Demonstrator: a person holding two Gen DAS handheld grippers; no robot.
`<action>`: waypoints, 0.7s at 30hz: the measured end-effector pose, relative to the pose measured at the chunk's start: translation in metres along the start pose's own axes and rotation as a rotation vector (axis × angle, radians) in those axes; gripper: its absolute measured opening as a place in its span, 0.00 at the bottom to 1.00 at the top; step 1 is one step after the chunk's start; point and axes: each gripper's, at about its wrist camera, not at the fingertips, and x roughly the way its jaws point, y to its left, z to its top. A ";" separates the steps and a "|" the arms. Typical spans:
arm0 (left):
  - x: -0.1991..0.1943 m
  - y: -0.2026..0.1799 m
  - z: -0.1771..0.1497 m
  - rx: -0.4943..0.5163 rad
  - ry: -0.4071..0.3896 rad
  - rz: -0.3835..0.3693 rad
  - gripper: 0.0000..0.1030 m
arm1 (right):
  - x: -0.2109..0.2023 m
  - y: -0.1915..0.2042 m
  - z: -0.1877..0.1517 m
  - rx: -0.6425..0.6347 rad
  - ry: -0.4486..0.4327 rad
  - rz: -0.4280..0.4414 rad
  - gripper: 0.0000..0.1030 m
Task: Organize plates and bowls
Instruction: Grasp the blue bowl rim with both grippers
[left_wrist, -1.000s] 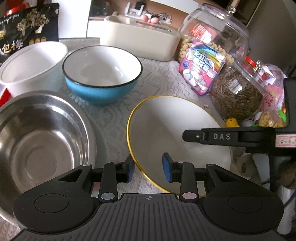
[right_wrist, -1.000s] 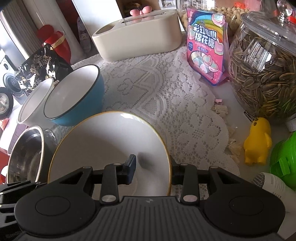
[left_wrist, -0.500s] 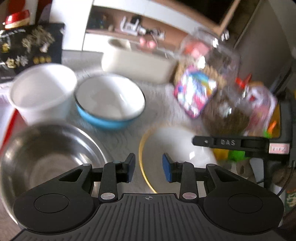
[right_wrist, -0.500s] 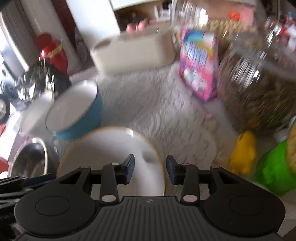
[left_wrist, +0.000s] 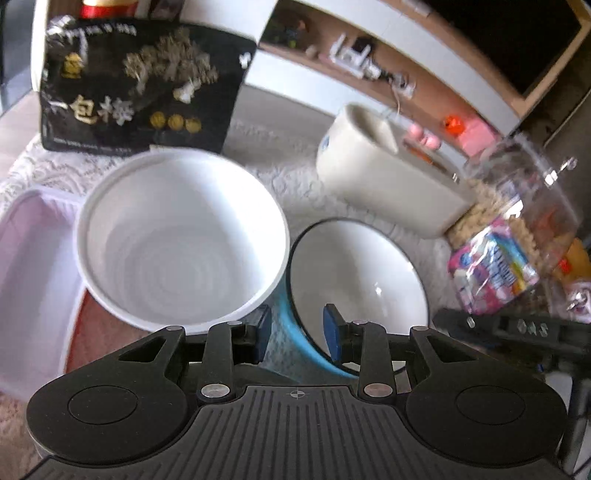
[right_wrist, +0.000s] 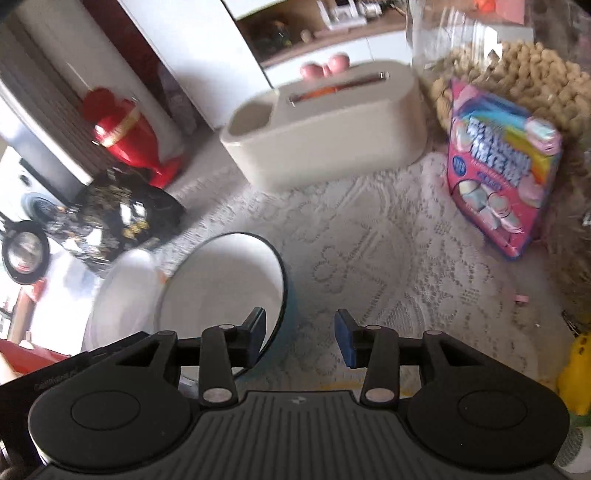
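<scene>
Hovering over a desk (right_wrist: 388, 258) covered in white lace, two hand-held tools are pointing steeply downward. The left tool (left_wrist: 297, 334) is narrowing its jaws, which are standing part-way apart; the near rim of a blue bowl (left_wrist: 354, 273) with a white inside is showing in the gap between its blue pads, but the pads are not pressing on it. The right tool (right_wrist: 300, 338) is widening its jaws, and only lace and the blue bowl's (right_wrist: 221, 288) outer edge are showing between them; nothing is being held.

Just left of the blue bowl, touching or nearly touching it, a white bowl (left_wrist: 181, 236) is sitting upright and empty. Further left, a pale pink tray (left_wrist: 33, 280) is lying at the edge of the left view.

Behind the bowls, a black snack bag (left_wrist: 140, 88) with gold print is standing upright. To the right, further back, a cream oblong box (right_wrist: 325, 129) is resting on the lace. Beside it, a pink sweets packet (right_wrist: 498, 173) is leaning against a clear jar of peanuts (right_wrist: 517, 74). A red jar (right_wrist: 125, 136) is standing at the far left of the right view.
</scene>
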 end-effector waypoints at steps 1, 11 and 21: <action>0.004 0.000 0.001 0.005 0.016 -0.009 0.33 | 0.007 0.004 0.002 0.003 0.009 -0.012 0.40; 0.033 -0.003 0.018 0.094 0.036 -0.016 0.36 | 0.060 -0.004 0.021 0.088 0.099 -0.064 0.39; 0.034 0.000 0.019 0.164 0.042 -0.042 0.34 | 0.083 0.018 0.011 0.038 0.145 -0.020 0.34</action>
